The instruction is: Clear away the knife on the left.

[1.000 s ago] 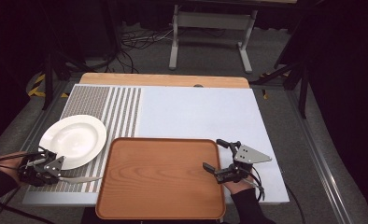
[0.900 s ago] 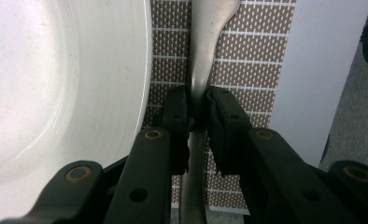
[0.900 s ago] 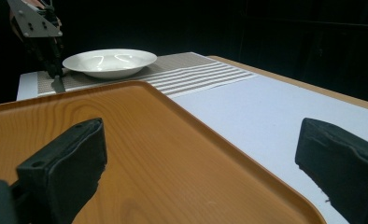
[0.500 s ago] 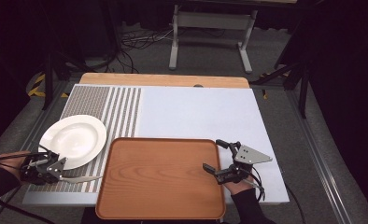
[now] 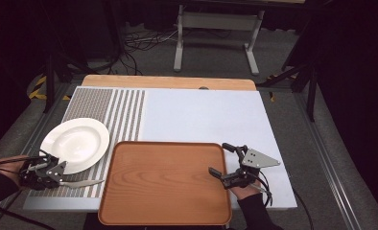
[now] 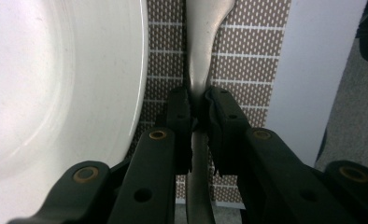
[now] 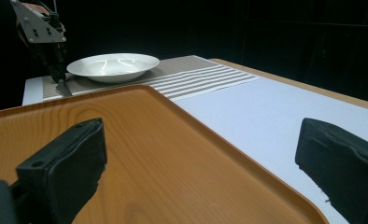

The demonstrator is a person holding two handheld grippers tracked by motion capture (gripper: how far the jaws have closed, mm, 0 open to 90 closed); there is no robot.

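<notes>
Left tongs: my left tongs [image 5: 57, 173] are closed tight on the slim handle of a silver metal utensil [image 5: 84, 182]. In the left gripper view the two black pads pinch its narrow neck [image 6: 198, 88].

Utensil: it lies low over the brown-and-white striped placemat [image 5: 124, 108], just beside the near rim of the round white ceramic plate [image 5: 74, 143], its free end pointing toward the tray. I cannot tell whether it is a spoon, fork or knife.

Right tongs: my right tongs [image 5: 224, 162] stand wide apart and empty at the tray's right edge. One jaw sits over the wood, the other over the desk outside the rim.

Tray: the rectangular orange-brown wooden tray [image 5: 163, 182] sits bare at the near middle of the pale blue desk [image 5: 201, 115], between my two hands.

Risk, grip: I judge the hold narrow. The handle is smooth metal, so it could swivel or slip between the pads if I swing fast.

Risk, plate: the plate rim is just beside the jaws. A sideways drift could nudge or tip it.

Risk, tray: the raised lip could catch the free end if I carry it across too low.

Risk, right side: closing there might clip the tray rim and shift it.
</notes>
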